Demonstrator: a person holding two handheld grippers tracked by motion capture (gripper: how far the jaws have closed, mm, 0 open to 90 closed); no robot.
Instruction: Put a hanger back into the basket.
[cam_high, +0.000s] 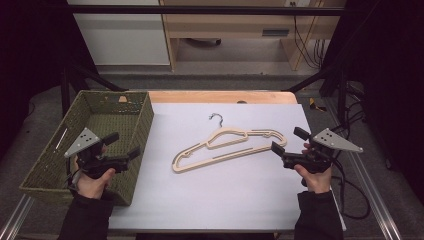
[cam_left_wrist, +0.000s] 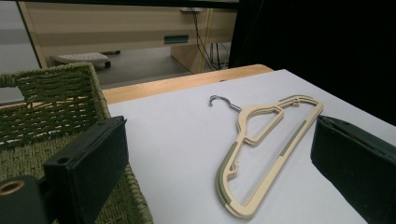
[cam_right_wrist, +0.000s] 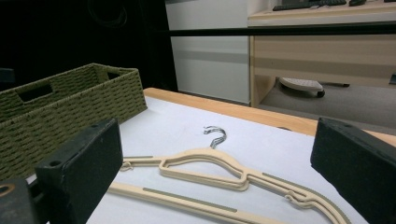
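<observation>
A beige hanger (cam_high: 227, 146) with a metal hook lies flat on the white sheet (cam_high: 220, 195) in the middle of the table. It appears as two stacked hangers in the right gripper view (cam_right_wrist: 219, 173) and shows again in the left gripper view (cam_left_wrist: 261, 149). My left gripper (cam_high: 122, 145) hovers over the right wall of the green wicker basket (cam_high: 50, 155), open, nothing between its jaws. My right gripper (cam_high: 288, 141) is open just right of the hanger's end, apart from it.
The wicker basket (cam_left_wrist: 46, 98) stands at the table's left side, its inside bare. A wooden table edge (cam_high: 220, 96) runs along the back. Cables trail from the right gripper past the table's right rail (cam_high: 370, 190). Desks stand beyond.
</observation>
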